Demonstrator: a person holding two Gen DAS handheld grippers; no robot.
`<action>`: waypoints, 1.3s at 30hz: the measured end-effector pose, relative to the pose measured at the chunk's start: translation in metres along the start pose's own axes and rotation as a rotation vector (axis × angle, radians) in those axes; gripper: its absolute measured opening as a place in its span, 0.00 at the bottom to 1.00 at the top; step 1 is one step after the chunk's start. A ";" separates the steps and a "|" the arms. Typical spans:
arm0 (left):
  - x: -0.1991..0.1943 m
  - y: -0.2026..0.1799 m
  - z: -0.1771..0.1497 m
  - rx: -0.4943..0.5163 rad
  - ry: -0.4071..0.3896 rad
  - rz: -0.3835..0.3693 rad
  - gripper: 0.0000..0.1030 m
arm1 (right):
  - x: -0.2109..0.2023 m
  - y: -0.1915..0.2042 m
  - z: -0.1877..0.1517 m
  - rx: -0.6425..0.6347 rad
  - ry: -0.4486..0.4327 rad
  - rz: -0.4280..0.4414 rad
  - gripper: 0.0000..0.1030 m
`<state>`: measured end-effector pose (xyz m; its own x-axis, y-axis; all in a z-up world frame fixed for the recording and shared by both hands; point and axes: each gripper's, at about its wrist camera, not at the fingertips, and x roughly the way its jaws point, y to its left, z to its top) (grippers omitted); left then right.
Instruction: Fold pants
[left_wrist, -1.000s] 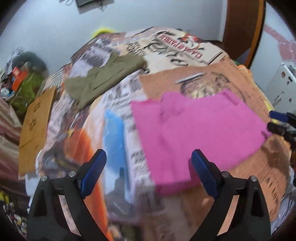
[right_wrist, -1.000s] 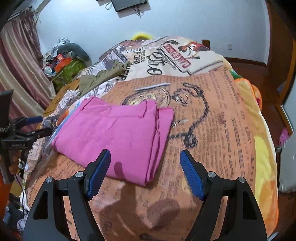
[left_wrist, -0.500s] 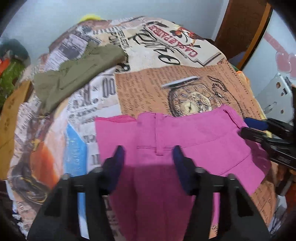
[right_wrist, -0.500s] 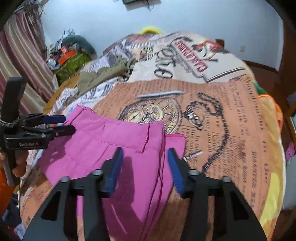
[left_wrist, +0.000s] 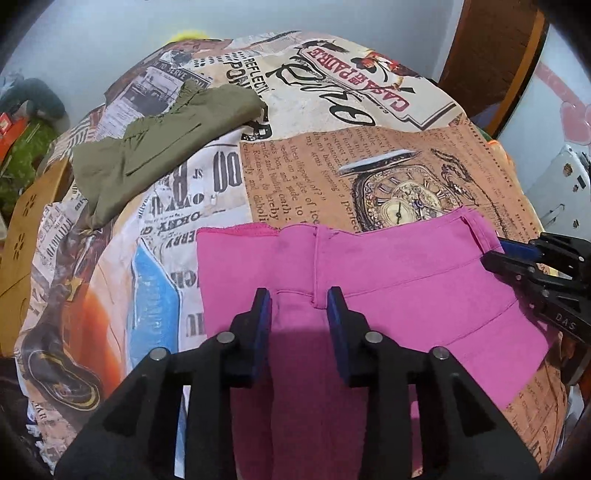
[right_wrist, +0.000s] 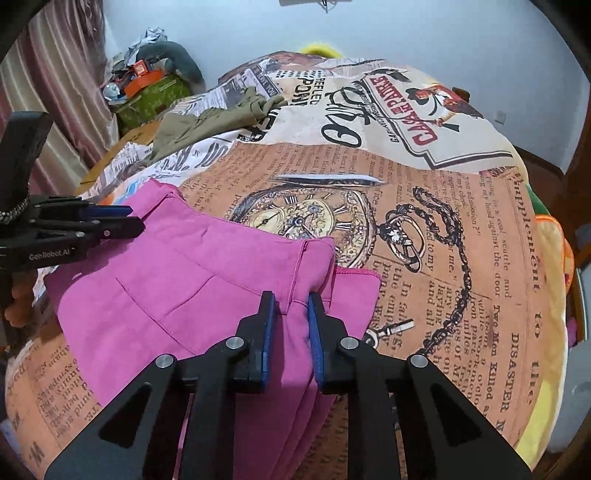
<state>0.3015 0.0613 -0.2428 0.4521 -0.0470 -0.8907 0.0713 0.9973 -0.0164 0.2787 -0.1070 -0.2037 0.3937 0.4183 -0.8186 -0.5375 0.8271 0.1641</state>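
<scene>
- The pink pants (left_wrist: 388, 280), folded into a stack, lie on the bed cover (left_wrist: 332, 177) just below its printed pocket watch.
- The left gripper (left_wrist: 299, 306) has its jaws drawn narrow around a raised fold of the pants near the waistband; the pads look to be pressing the cloth, though the contact is partly hidden.
- The right gripper (right_wrist: 290, 308) pinches a ridge of the pants between narrowly set jaws, at the stack's edge.
- Seen from the right wrist, the left gripper's body reads "GenRobot.AI"; from the left wrist, the right one shows the letters "DAS".
- The bed cover carries newspaper print: "CASA DE PADRE" in red, "DISASTER", "Two Men Killed", "REFLECT".
- An olive garment (left_wrist: 162, 144) lies crumpled at the far side, well apart from the pants.
</scene>
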 end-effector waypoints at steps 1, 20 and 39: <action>-0.005 -0.001 0.001 0.010 -0.003 0.007 0.34 | -0.001 0.000 0.001 0.007 0.006 -0.011 0.19; -0.043 -0.027 -0.050 0.112 -0.014 -0.004 0.34 | -0.023 0.035 -0.027 0.008 0.026 0.046 0.33; -0.068 0.039 -0.088 -0.072 -0.015 0.014 0.37 | -0.070 -0.006 -0.060 0.189 -0.023 -0.017 0.39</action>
<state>0.1949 0.1089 -0.2230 0.4657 -0.0329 -0.8843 0.0005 0.9993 -0.0369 0.2093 -0.1639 -0.1805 0.4197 0.4105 -0.8095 -0.3822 0.8889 0.2526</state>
